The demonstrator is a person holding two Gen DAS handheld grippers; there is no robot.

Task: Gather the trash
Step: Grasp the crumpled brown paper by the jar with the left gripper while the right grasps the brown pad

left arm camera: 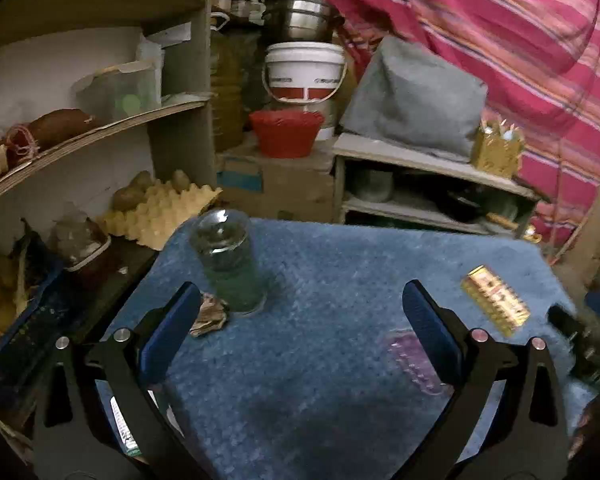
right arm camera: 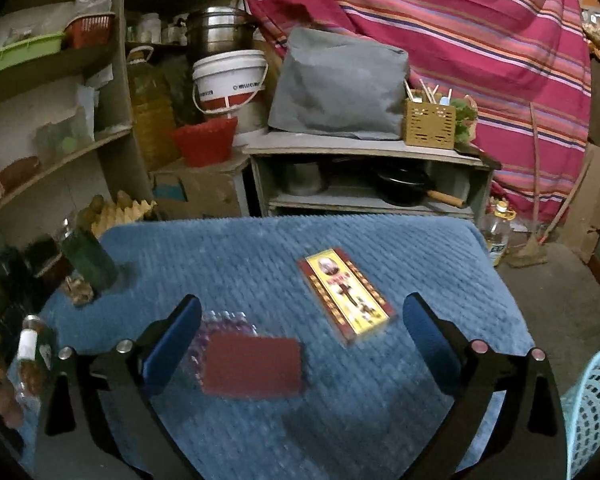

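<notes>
Blue-clothed table [right arm camera: 260, 248] is surveyed; both grippers [left arm camera: 300, 312] [right arm camera: 300, 320] are held wide, empty. Approach step judged: crumpled wrapper [left arm camera: 209, 315] beside jar [left arm camera: 228, 260] is to be grasped next.

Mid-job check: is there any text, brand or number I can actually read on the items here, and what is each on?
None can be read with certainty.
White bucket: a dark printed line, too blurred to read.
Yellow-and-red box on the blue cloth: red characters, too small and blurred.
Bottle on the floor: label unreadable.
Sticker on the left gripper: too small.
</notes>
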